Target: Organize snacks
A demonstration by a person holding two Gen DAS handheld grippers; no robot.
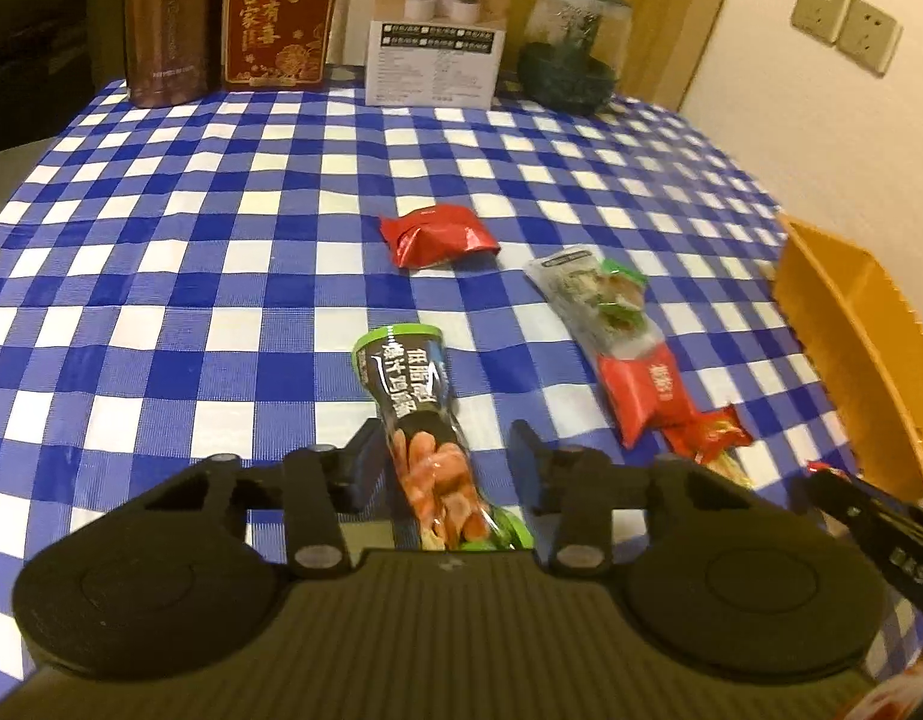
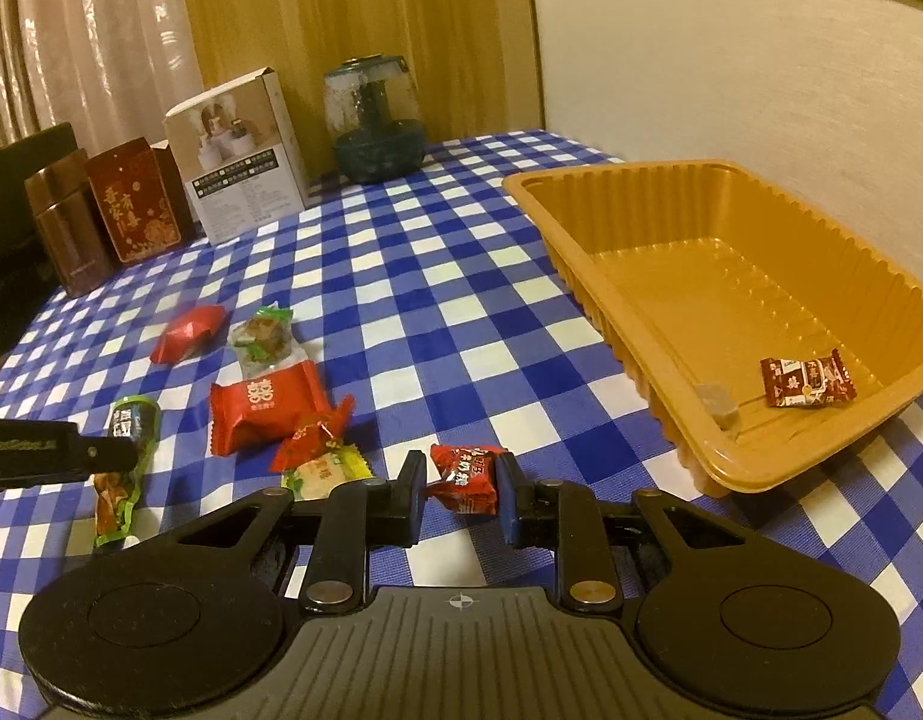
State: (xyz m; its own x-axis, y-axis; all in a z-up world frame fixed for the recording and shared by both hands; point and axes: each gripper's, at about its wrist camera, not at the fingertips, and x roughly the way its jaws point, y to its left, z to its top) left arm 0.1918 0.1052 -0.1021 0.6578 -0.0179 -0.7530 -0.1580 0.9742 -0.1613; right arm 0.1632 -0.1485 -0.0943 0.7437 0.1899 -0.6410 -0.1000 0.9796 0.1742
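Both wrist cameras look down low and close over the checkered tablecloth [image 1: 221, 276]; both views share the white box [image 2: 245, 162] at its far edge.

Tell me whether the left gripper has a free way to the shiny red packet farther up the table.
Probably not yet: the left gripper has the long sausage packet between its fingers. Beyond that, only bare cloth lies before the red packet.

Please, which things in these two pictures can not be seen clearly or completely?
- Long sausage packet: its near end is hidden behind the left gripper body, left wrist view.
- Orange tray: cut off by the right edge, left wrist view.
- Small clear wrapper in the tray: too small to identify, right wrist view.
- Red candy: its sides are covered by the right gripper fingers.
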